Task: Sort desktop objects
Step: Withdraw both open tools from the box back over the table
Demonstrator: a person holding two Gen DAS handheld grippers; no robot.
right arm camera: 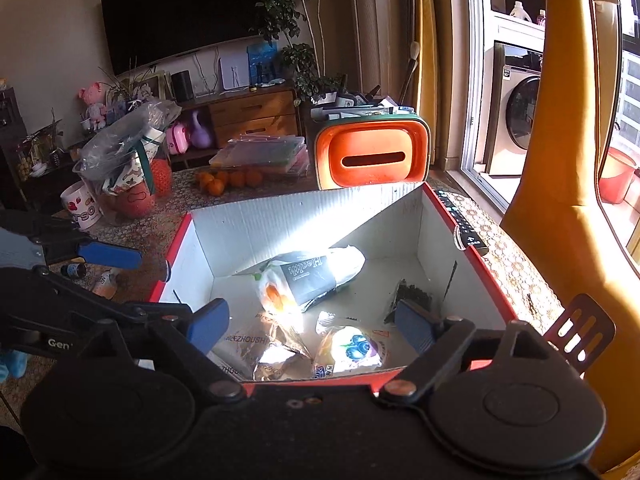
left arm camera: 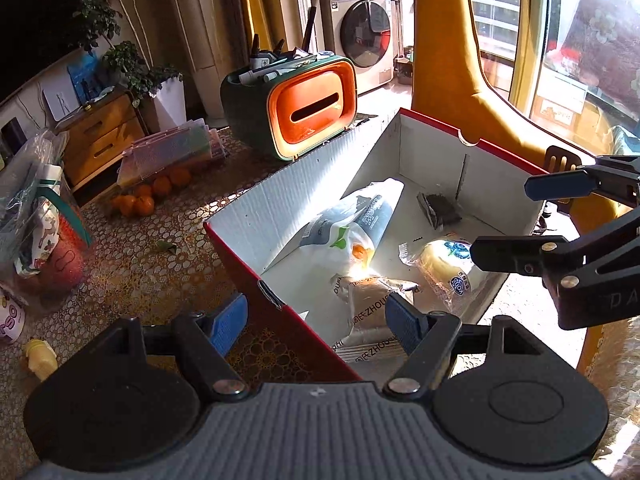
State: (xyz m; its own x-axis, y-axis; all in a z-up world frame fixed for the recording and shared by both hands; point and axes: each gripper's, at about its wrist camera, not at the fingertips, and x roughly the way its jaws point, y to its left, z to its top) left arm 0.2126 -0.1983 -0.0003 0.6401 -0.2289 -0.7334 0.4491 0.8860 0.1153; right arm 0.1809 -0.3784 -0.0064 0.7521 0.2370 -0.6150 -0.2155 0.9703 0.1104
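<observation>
A red cardboard box [left arm camera: 276, 200] with white inside walls stands on the patterned table; it also shows in the right wrist view [right arm camera: 280, 216]. Inside lie a grey-and-white snack bag [left arm camera: 352, 220] [right arm camera: 312, 276], a blueberry bread packet [left arm camera: 444, 264] [right arm camera: 352, 348], a brown foil packet [left arm camera: 372, 300] [right arm camera: 260, 348] and a small dark packet [left arm camera: 438, 208] [right arm camera: 412, 294]. My left gripper [left arm camera: 316, 322] is open and empty, straddling the box's near corner. My right gripper [right arm camera: 312, 324] is open and empty above the box's near wall; it shows from the side in the left wrist view [left arm camera: 512, 216].
An orange-and-green tissue box organiser [left arm camera: 296, 108] [right arm camera: 372, 152] with pens stands behind the box. Oranges [left arm camera: 148, 194] [right arm camera: 228, 180], stacked plastic cases [left arm camera: 172, 152], a bag of items [left arm camera: 32, 216], a mug [right arm camera: 82, 204], a yellow bottle [left arm camera: 38, 358] and a remote [right arm camera: 460, 220] lie around. A yellow chair [left arm camera: 452, 72] stands at right.
</observation>
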